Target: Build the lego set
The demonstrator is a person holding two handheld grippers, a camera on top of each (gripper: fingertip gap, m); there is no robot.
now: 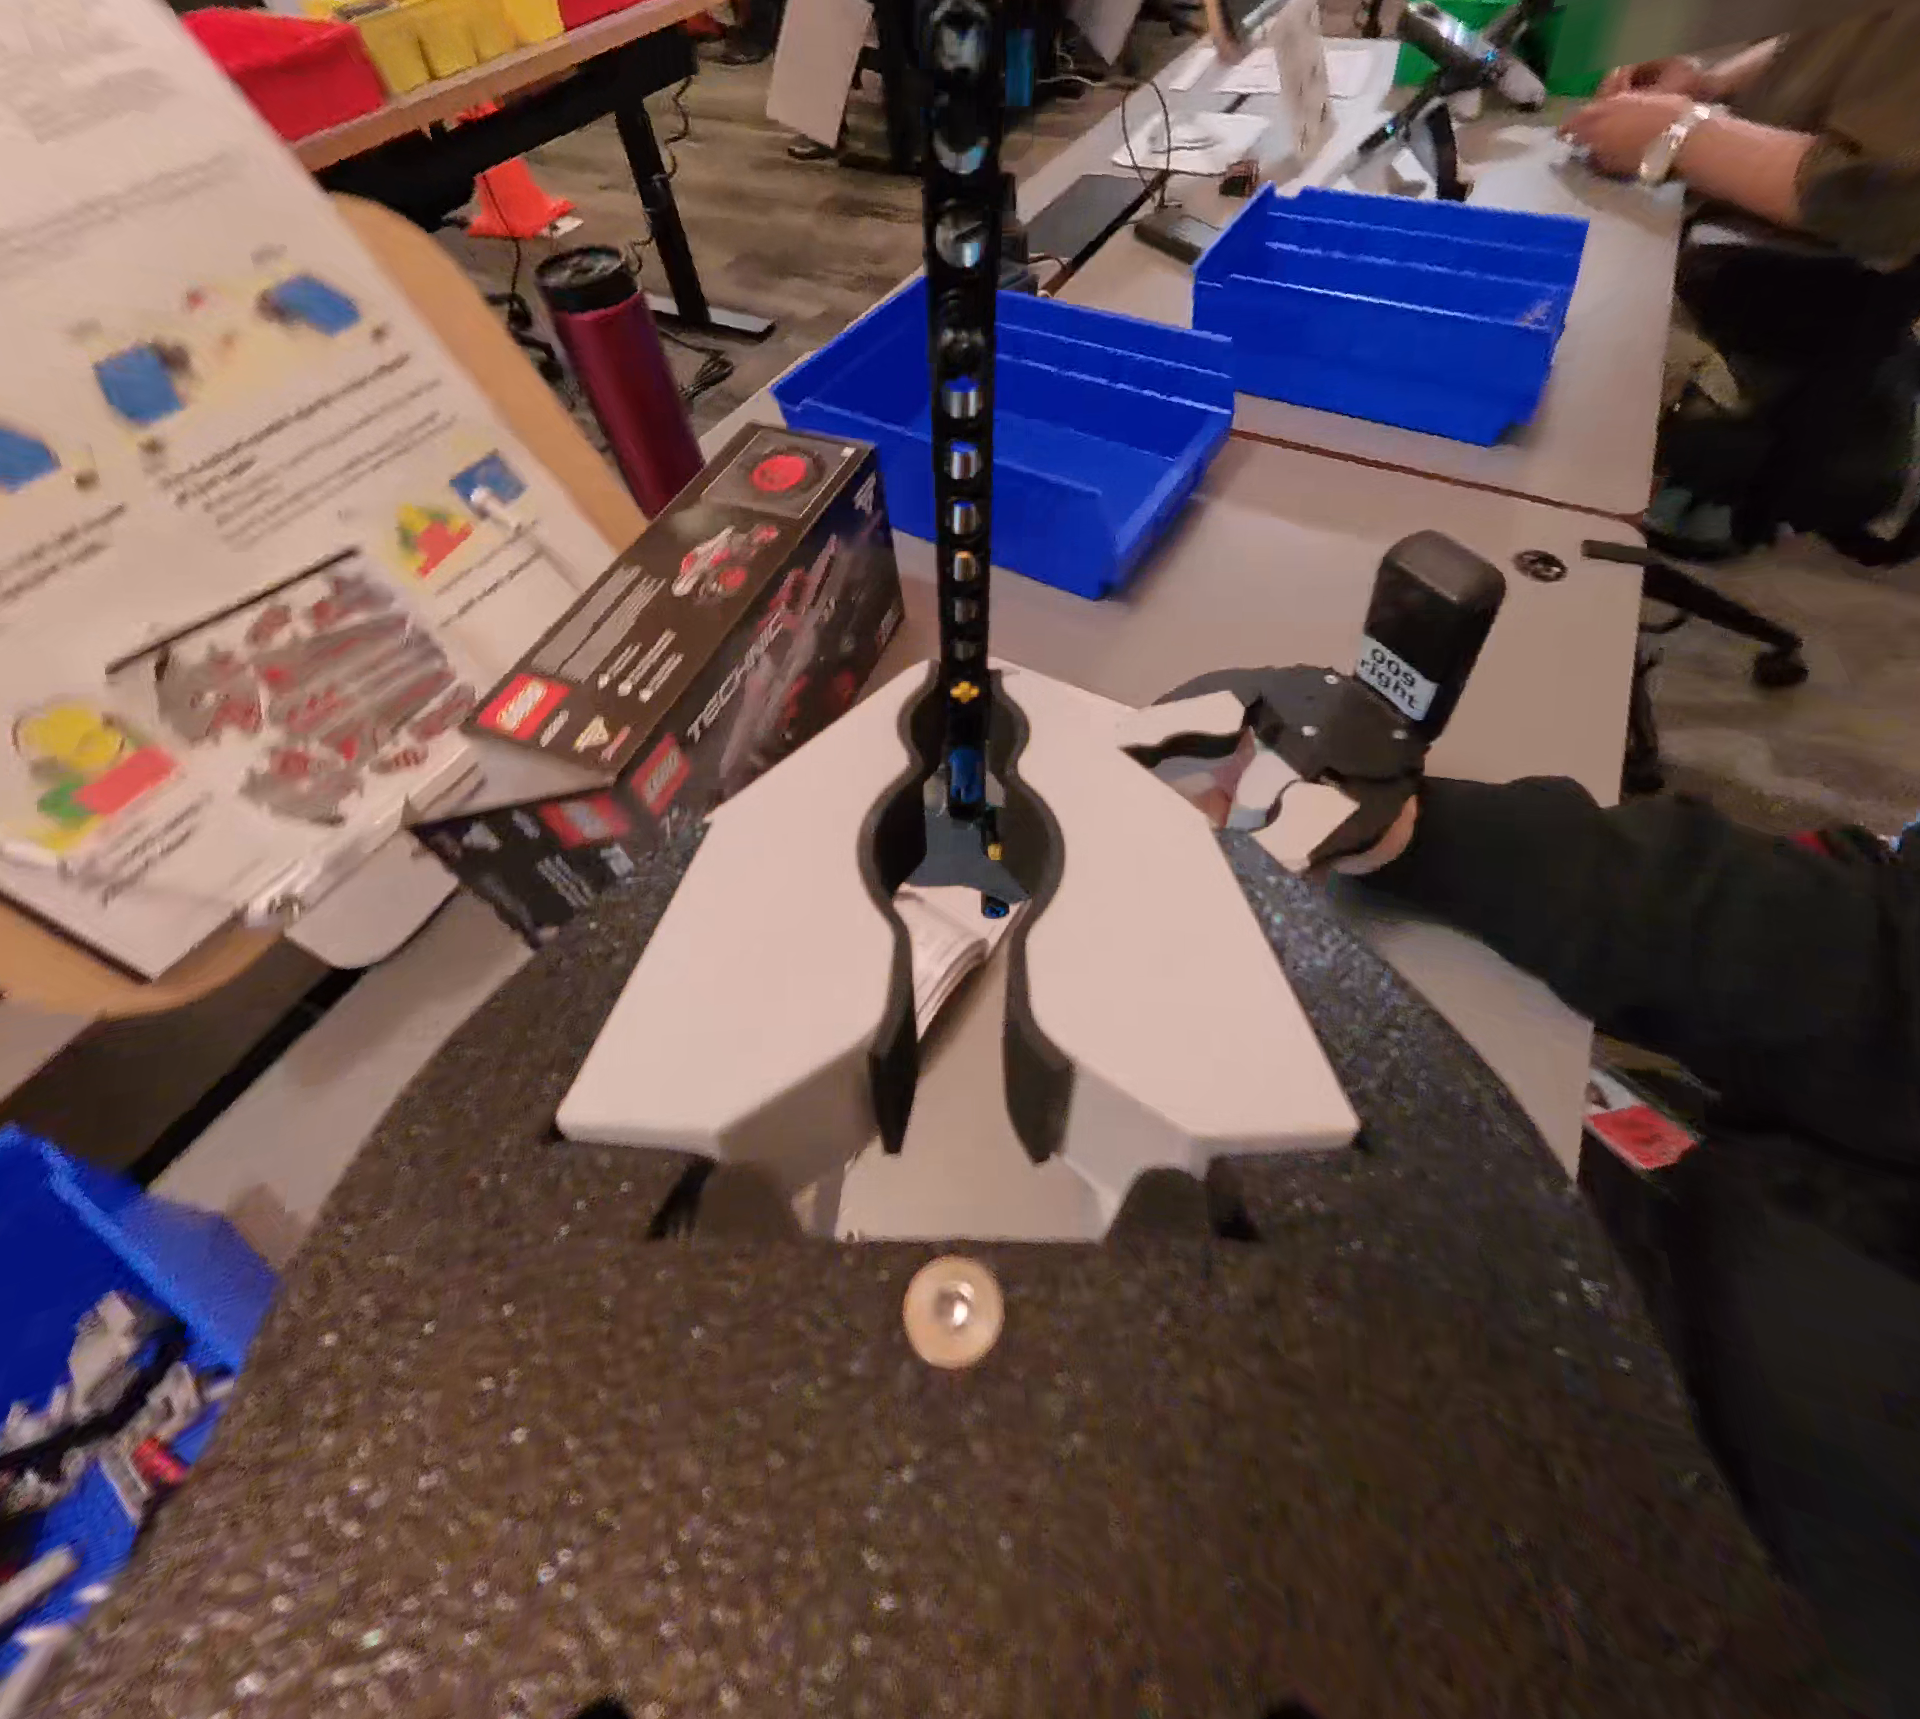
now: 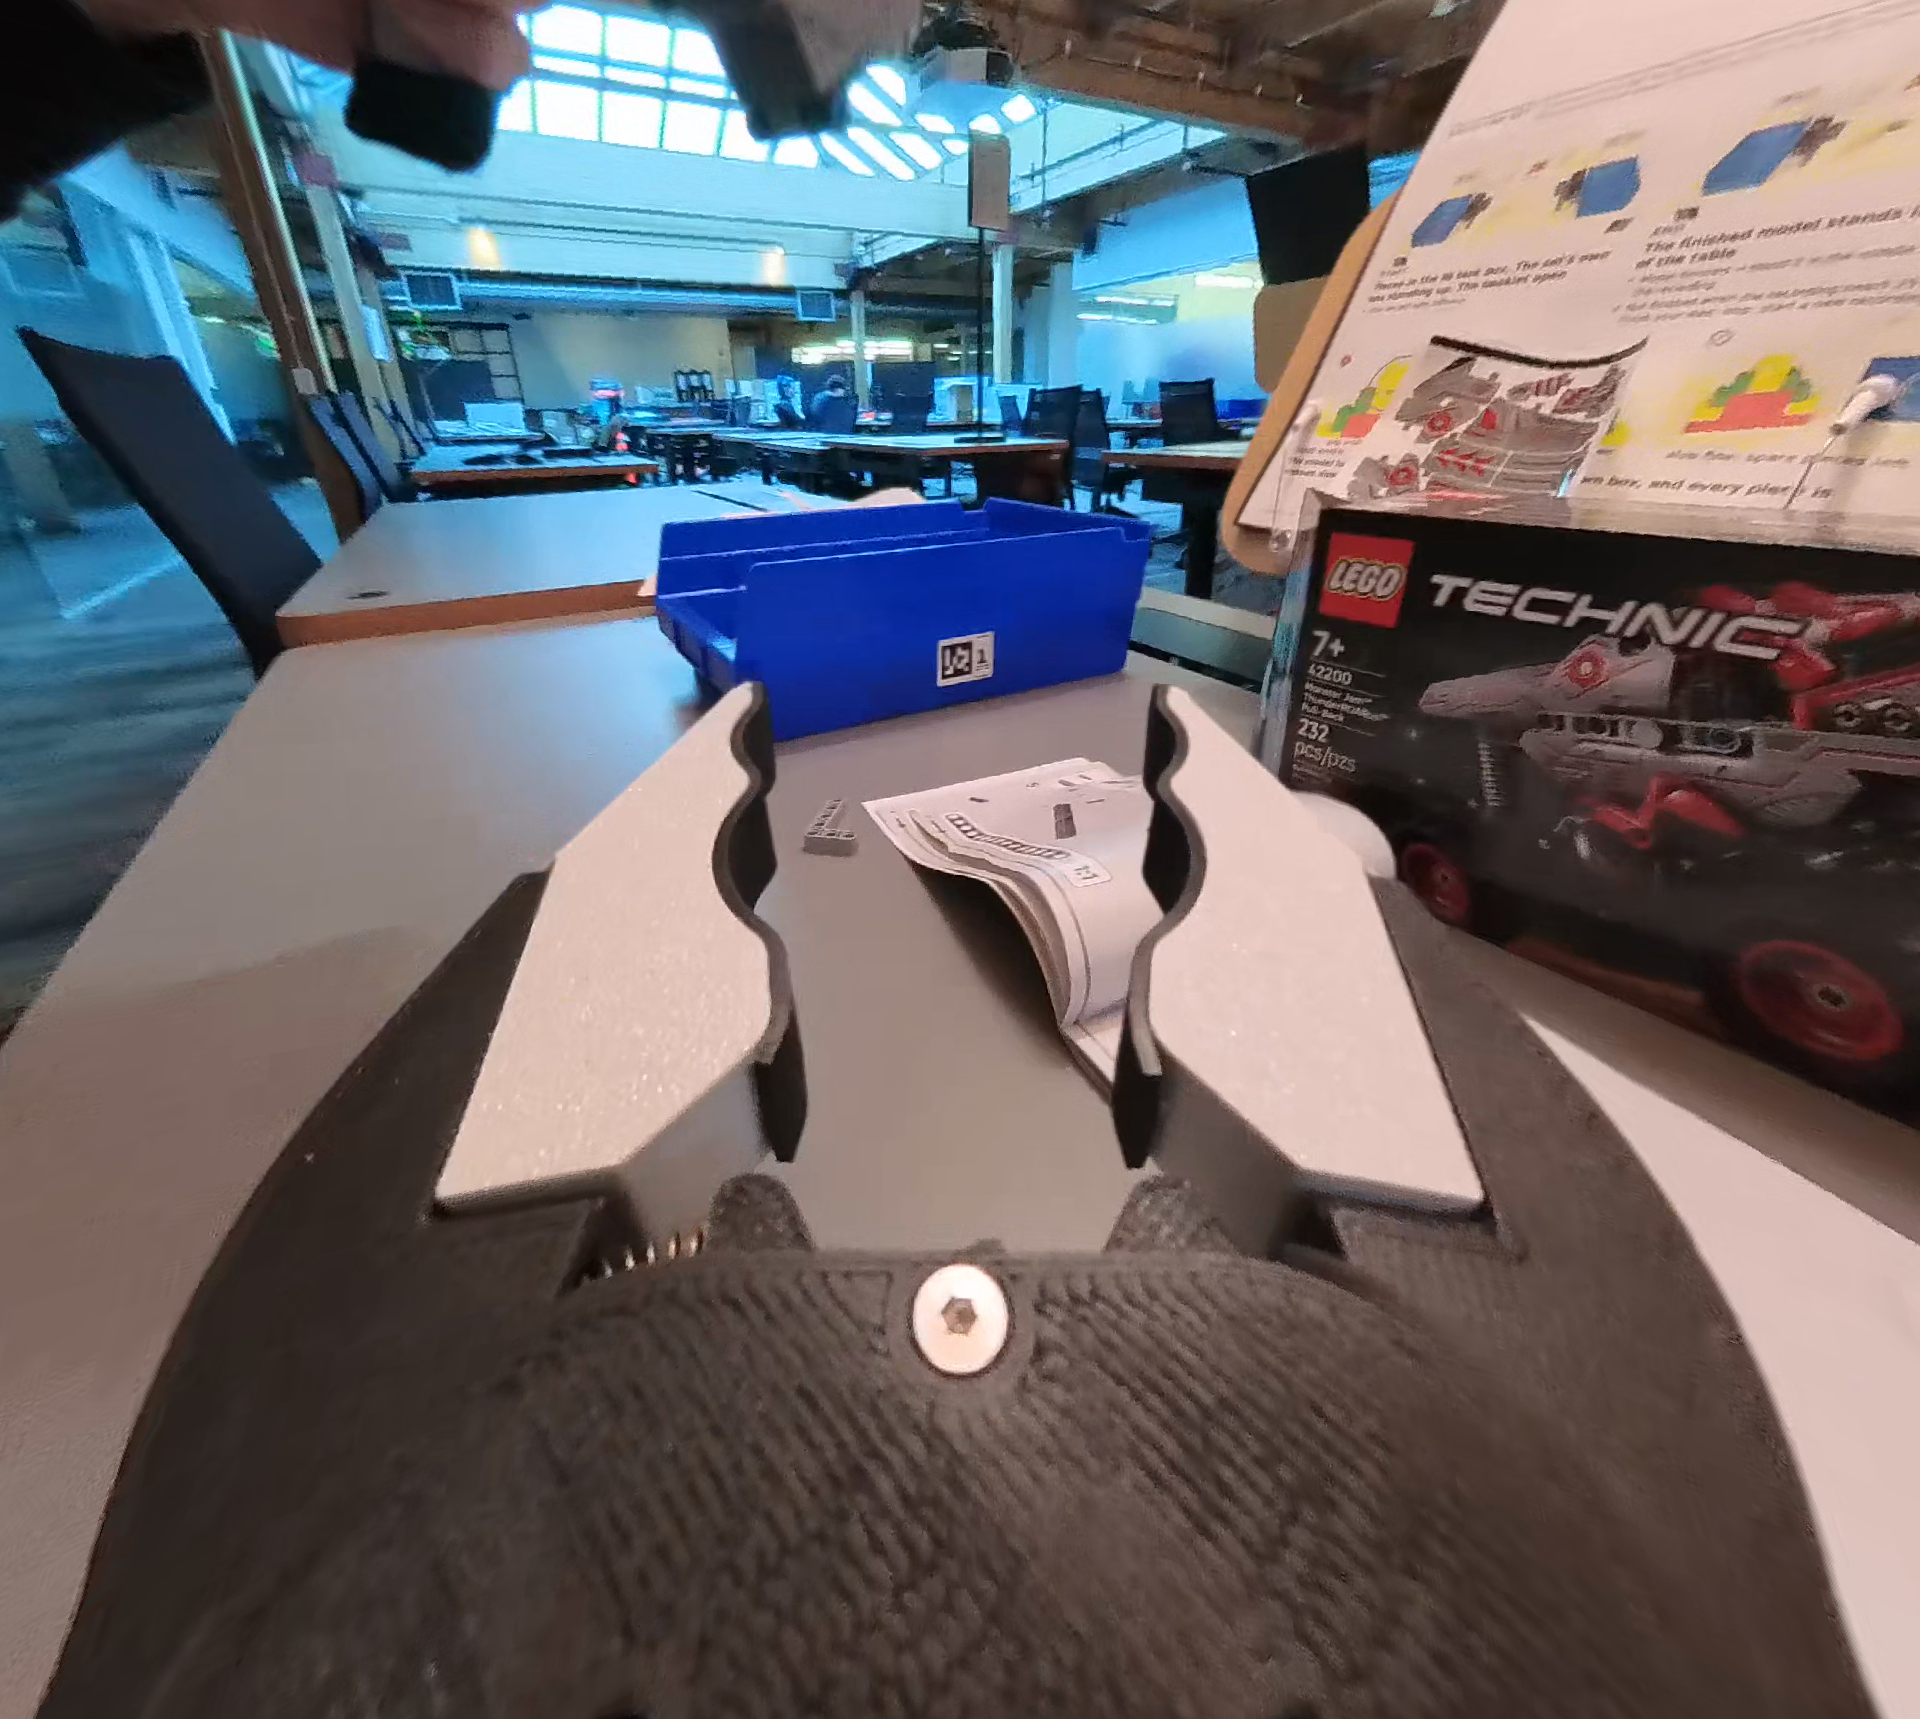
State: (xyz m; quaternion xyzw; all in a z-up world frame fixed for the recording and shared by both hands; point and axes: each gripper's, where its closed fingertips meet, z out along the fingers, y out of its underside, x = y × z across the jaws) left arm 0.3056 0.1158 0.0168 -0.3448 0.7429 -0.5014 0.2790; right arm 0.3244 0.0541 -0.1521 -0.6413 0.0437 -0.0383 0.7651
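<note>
While our left gripper (image 1: 961, 796) pinches the foot of a long black holed beam (image 1: 961, 381), its jaws nearly closed on it, the beam stands upright beyond the fingertips. Our right gripper (image 2: 961, 880) rests low over the grey table (image 2: 416, 734), jaws spread wide with nothing held. Between them lies the open instruction booklet (image 2: 1039, 848), with a small grey piece (image 2: 829, 833) just left of it. Farther off sit a blue bin (image 2: 894, 609) and the set's box (image 2: 1621, 765).
</note>
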